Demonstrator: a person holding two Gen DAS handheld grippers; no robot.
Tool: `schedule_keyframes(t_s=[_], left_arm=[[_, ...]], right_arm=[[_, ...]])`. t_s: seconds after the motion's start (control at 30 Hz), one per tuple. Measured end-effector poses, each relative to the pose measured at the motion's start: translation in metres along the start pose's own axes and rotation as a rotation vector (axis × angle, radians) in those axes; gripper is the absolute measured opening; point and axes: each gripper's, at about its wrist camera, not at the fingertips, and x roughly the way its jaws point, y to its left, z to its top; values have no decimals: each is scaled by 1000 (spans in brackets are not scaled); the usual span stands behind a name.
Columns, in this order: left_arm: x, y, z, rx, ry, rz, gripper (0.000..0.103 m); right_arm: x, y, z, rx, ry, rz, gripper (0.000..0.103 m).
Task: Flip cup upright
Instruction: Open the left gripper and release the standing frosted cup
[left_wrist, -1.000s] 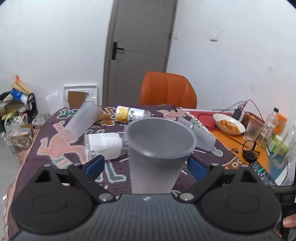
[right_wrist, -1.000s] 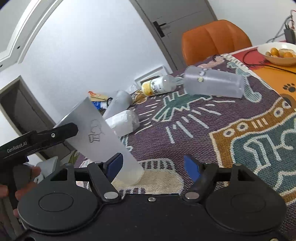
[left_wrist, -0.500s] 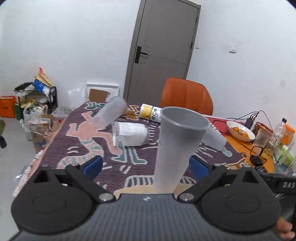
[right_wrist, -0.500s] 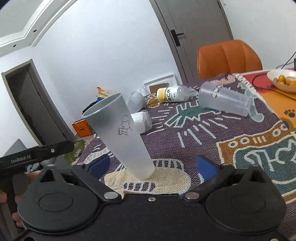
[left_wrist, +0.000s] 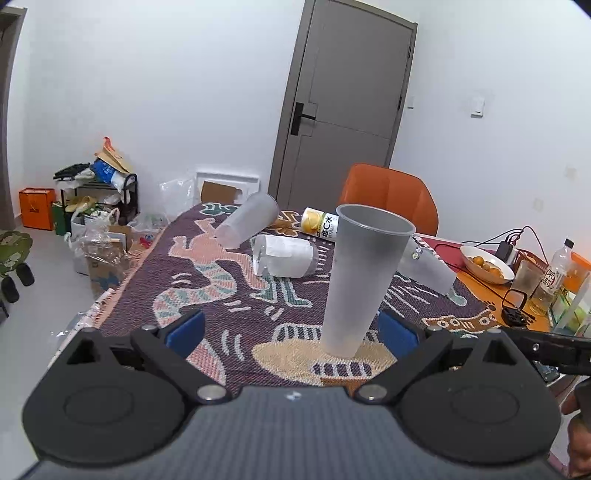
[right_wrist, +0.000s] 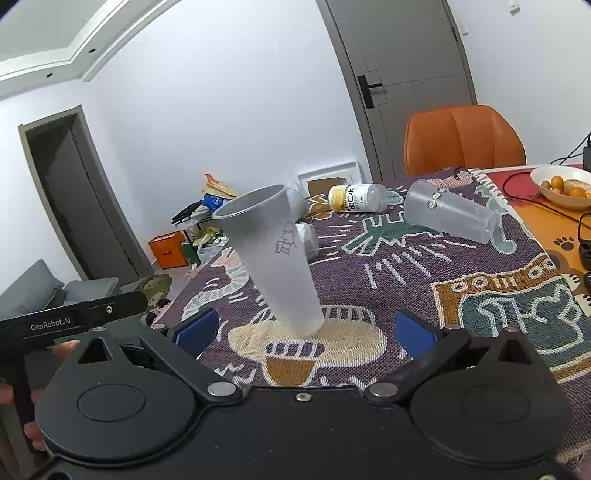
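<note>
A tall frosted plastic cup (left_wrist: 364, 280) stands upright, mouth up, on the patterned tablecloth (left_wrist: 229, 295); it also shows in the right wrist view (right_wrist: 280, 258). My left gripper (left_wrist: 291, 330) is open, its blue pads apart on either side of the cup's base without touching it. My right gripper (right_wrist: 301, 334) is open too, just in front of the cup's base. Further back, other frosted cups lie on their sides: one at the left (left_wrist: 247, 219), one at the right (right_wrist: 448, 214).
A lying bottle with a yellow label (left_wrist: 319, 229) and a white wrapped cup (left_wrist: 284, 254) are behind the upright cup. A bowl of oranges (left_wrist: 485, 264), cables and bottles sit at the table's right. An orange chair (left_wrist: 388, 199) stands behind the table.
The cup has gone from tilted in the left gripper to standing on the cloth. Both grippers have opened and drawn back from it.
</note>
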Motion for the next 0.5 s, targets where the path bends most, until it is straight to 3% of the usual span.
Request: schedule_keyframes(t_s=[0.5], left_arm=[[-36,-6,-9,93,-1,27,99]], right_arm=[[-28,25,-8,-80,20,26,103]])
